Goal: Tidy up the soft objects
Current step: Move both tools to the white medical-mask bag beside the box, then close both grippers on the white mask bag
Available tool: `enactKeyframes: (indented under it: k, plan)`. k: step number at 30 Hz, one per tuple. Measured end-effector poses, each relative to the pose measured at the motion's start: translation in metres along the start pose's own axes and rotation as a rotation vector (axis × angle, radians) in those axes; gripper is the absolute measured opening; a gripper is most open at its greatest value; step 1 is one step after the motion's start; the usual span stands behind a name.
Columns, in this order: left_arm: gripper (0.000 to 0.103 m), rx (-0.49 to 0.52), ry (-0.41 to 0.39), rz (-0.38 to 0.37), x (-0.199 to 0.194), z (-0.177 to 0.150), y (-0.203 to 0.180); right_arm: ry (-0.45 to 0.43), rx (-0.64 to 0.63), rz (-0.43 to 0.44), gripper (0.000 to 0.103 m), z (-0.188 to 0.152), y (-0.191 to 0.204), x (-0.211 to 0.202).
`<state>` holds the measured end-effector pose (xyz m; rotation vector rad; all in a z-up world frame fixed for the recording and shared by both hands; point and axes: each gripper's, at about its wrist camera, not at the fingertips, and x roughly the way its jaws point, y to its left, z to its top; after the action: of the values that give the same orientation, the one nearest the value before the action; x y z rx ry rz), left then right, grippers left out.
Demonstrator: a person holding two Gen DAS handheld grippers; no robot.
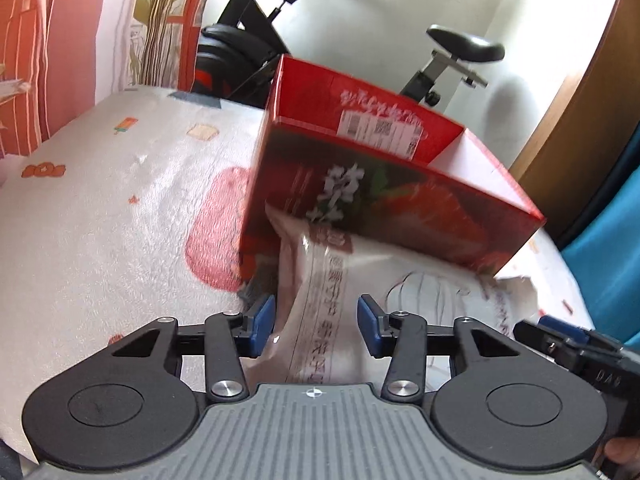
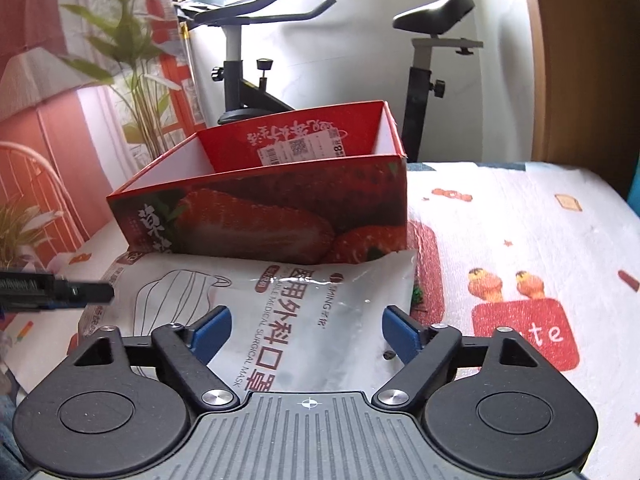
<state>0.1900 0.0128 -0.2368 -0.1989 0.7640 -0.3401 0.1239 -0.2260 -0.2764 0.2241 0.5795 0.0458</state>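
The mask pack [image 2: 296,316] is a soft, shiny white bag with a drawing of a face mask on it. It lies flat on the blanket [image 2: 520,216], and its far edge touches the bottom of the red box [image 2: 256,216]. The red box has big strawberries on its front wall, and its top is open. A white sticker sits on its inside back wall. The box looks tipped in both of my views, and I cannot tell if it sits flat. My right claw [image 2: 307,332] is spread wide just in front of the box, with its blue fingers [image 2: 210,334] over the pack, one on each side of the words. My left claw [image 1: 316,330] is wide too, over the other end of the pack, near the box's corner. Behind the box stands an exercise bike [image 2: 248,60]. A green plant [image 2: 132,52] grows to the left of the box.
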Motion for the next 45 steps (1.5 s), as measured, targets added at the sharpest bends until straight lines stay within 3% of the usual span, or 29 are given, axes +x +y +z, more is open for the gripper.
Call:
enactKeyframes:
  k: [4,10,24,28,36,45]
  plan:
    - [0.048,0.0,0.032,0.004,0.009,-0.006,0.001,0.022,0.046,-0.017,0.069,-0.004,-0.011,0.009]
    - [0.048,0.03,0.056,0.006,0.014,-0.015,0.0,0.039,0.106,0.006,0.064,-0.01,-0.021,0.017]
    - [0.054,0.009,0.068,-0.009,0.019,-0.025,0.0,0.02,0.065,0.01,0.056,-0.014,-0.015,0.017]
    - [0.054,0.003,0.071,-0.008,0.021,-0.025,0.001,0.034,0.078,0.039,0.046,-0.01,-0.013,0.015]
    - [0.055,0.015,0.079,0.002,0.023,-0.025,-0.002,0.013,-0.146,-0.016,0.039,-0.004,0.018,0.008]
    - [0.055,0.009,0.081,-0.008,0.023,-0.024,0.0,0.013,-0.189,-0.028,0.038,-0.012,0.02,0.014]
